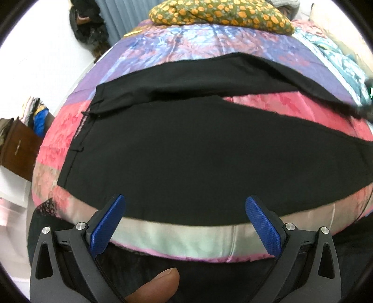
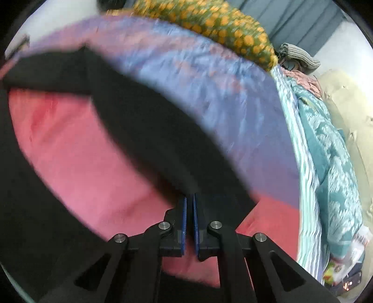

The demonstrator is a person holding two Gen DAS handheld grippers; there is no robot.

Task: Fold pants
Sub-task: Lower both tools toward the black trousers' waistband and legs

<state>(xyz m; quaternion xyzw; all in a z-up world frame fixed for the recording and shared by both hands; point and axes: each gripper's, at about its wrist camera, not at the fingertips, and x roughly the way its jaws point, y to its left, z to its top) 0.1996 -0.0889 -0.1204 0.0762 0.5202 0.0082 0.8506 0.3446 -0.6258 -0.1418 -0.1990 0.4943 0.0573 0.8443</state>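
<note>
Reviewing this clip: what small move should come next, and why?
Probably the right gripper, shut on the far leg of the black fabric pants, carries it toward the near leg, since a gap of pink patterned bedspread separates them. The left gripper is open, idle.

Black fabric pants spread flat over a pink, purple and blue patterned bed cover, waistband toward the left edge, one leg folded along the far side. Left gripper with blue textured pads wide apart, hovering above the near edge of the bed. Orange-dotted green pillow at the far edge. Brown wooden cabinet beside the left edge.
</note>
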